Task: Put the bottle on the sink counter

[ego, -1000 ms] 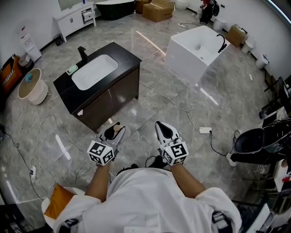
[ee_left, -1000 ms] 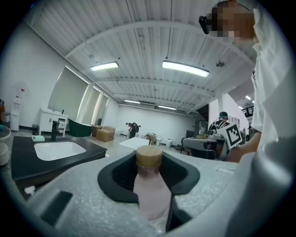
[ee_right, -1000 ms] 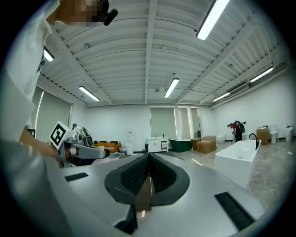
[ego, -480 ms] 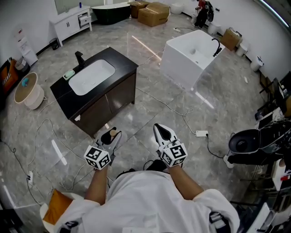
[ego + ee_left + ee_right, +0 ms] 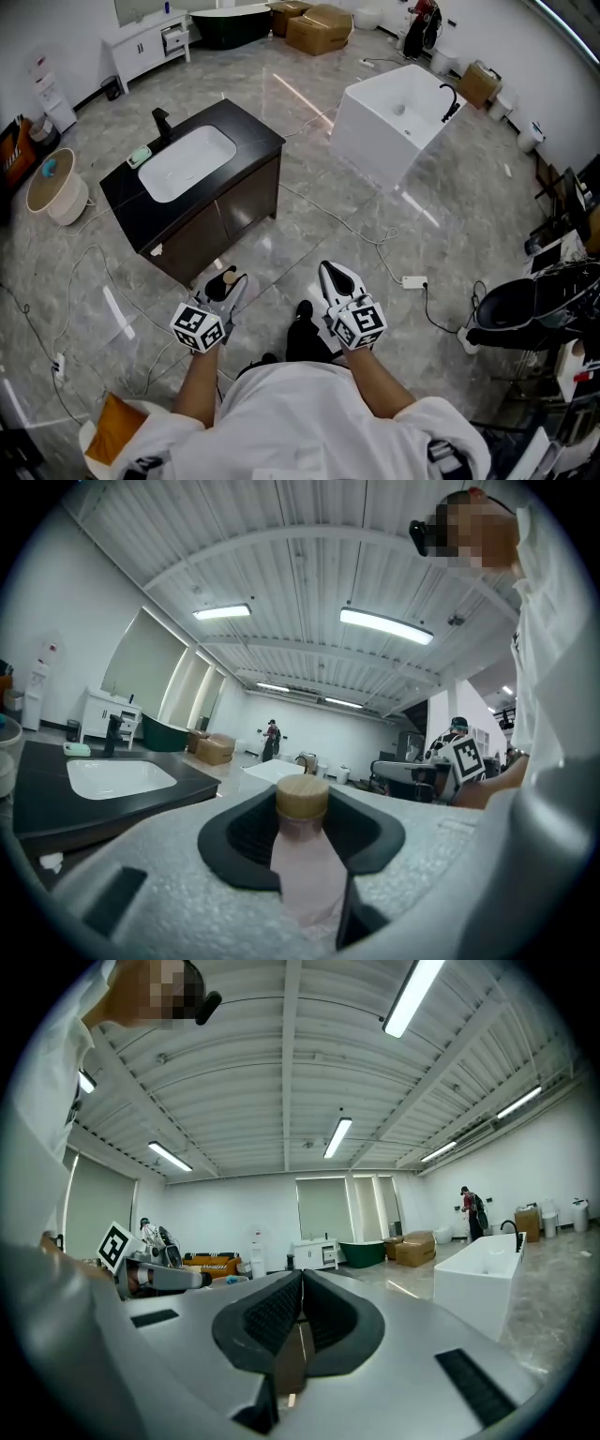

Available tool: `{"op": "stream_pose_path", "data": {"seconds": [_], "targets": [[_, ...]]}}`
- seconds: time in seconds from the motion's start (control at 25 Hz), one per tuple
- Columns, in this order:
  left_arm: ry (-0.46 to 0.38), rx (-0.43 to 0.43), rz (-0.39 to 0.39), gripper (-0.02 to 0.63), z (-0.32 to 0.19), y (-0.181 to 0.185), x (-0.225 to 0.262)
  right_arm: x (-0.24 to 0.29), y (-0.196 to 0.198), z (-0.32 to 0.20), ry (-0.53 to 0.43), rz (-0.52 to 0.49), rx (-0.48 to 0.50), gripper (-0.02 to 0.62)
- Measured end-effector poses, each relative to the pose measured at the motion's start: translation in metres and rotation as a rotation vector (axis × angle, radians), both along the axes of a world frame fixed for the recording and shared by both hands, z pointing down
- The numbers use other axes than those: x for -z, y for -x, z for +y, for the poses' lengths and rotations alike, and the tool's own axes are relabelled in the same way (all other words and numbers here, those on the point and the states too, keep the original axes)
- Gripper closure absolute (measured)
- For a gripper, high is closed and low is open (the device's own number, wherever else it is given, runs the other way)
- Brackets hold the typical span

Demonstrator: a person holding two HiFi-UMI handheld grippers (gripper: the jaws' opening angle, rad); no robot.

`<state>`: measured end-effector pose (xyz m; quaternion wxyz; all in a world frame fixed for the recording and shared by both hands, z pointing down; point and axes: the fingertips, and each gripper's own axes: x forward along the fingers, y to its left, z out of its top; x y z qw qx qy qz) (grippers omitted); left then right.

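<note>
A pale pink bottle (image 5: 306, 878) with a wooden cap stands upright between the dark pads of my left gripper (image 5: 302, 810), which is shut on it. In the head view the left gripper (image 5: 226, 285) sits low and left of centre, the bottle's cap (image 5: 229, 277) showing at its tip. The black sink counter (image 5: 251, 128) with its white basin lies ahead and to the left, a stretch of floor away; it also shows at the left in the left gripper view as a dark sink counter (image 5: 47, 808). My right gripper (image 5: 339, 279) is shut with nothing in it, pads meeting (image 5: 298, 1288).
A black faucet (image 5: 161, 122) and a green soap dish (image 5: 141, 156) sit on the counter's far side. A white freestanding tub (image 5: 394, 117) stands to the right, cables (image 5: 375, 234) trail over the floor, a bucket (image 5: 54, 186) at left, a black chair (image 5: 511, 305) at right.
Both grippers have shifted slightly lower in the picture as the person steps, and a dark shoe now shows between them. The bottle stays in the left gripper.
</note>
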<state>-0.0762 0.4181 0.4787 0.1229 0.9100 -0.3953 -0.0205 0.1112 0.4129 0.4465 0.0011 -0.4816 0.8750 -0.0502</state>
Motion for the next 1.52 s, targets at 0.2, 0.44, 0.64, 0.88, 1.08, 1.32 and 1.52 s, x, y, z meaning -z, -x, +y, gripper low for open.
{"op": "stream_pose_path", "data": {"seconds": [0.2,0.44,0.64,0.88,1.08,1.32,1.52], "targets": [[0.006,0.018,-0.006,0.466,-0.024,-0.003,-0.002,-0.005,0.0,-0.032,-0.004,-0.018,0.027,0.58],[0.016,0.033,-0.026,0.466,-0.062,-0.012,-0.007,-0.008,-0.012,-0.082,-0.011,-0.047,0.042,0.58],[0.016,0.048,-0.019,0.466,-0.111,-0.025,-0.003,-0.007,-0.035,-0.138,-0.017,-0.07,0.042,0.58],[0.012,0.099,-0.013,0.466,-0.181,-0.04,0.019,0.01,-0.056,-0.211,-0.023,-0.085,0.082,0.58],[-0.003,0.136,-0.002,0.466,-0.235,-0.059,0.035,0.025,-0.075,-0.266,-0.021,-0.088,0.122,0.58],[-0.046,0.175,-0.022,0.466,-0.286,-0.071,0.041,0.042,-0.074,-0.297,-0.08,-0.051,0.218,0.58],[-0.036,0.18,-0.043,0.466,-0.333,-0.072,0.039,0.027,-0.079,-0.343,-0.033,-0.059,0.216,0.58]]}}
